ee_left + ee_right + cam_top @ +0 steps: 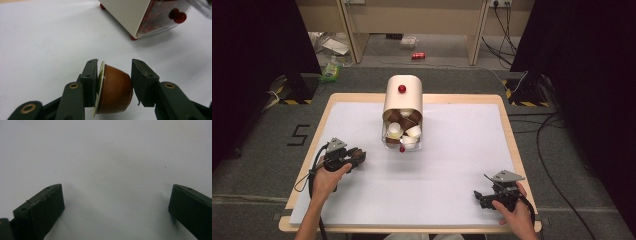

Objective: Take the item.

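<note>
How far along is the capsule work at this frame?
Done: one brown capsule is out of the cream dispenser and clamped in the left gripper, over the white mat. In hand: that capsule, not yet set down. Left: several capsules remain in the dispenser; the right gripper is open over bare mat.

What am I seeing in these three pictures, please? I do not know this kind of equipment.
A person sits at a white table and holds a hand tool with a two-jaw claw in each hand. The high view looks down from above. The other two pictures come from cameras riding on each tool. The left claw is shut on a brown capsule with a white lid. The right claw is open, holding nothing. On the table stands a cream dispenser with more capsules inside.
</note>
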### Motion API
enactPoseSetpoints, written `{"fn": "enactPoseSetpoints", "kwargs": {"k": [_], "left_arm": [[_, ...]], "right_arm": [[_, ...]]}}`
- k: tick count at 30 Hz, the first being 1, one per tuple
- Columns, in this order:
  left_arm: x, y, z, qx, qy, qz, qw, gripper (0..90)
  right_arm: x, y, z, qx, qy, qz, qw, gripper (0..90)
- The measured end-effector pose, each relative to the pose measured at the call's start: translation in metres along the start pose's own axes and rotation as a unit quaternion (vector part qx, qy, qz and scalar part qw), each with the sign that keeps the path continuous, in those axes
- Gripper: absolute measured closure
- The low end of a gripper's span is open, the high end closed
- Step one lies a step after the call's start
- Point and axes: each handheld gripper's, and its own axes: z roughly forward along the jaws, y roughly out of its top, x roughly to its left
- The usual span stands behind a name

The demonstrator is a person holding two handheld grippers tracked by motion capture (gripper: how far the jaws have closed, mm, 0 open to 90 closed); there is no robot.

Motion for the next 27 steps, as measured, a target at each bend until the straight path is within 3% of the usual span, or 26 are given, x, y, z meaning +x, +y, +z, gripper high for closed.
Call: {"fn": "enactPoseSetpoints", "kwargs": {"k": [6,19,27], "left_arm": [[0.0025,-0.0033,0.0016,0.005,0.012,0.005,0.9999,57.1],[0.0025,-0.0046,0.0052,0.004,0.012,0.008,0.9999,54.8],[0.0005,-0.0049,0.0022,-0.007,-0.001,-0.001,1.0000,28.4]], "right_arm": [[0.0000,0.0000,0.0000,0.000,0.000,0.000,1.0000,0.7],[0.0000,0.0000,0.0000,0.000,0.000,0.000,1.0000,0.7],[0.0000,0.0000,0.0000,0.000,0.000,0.000,1.0000,0.7]]}}
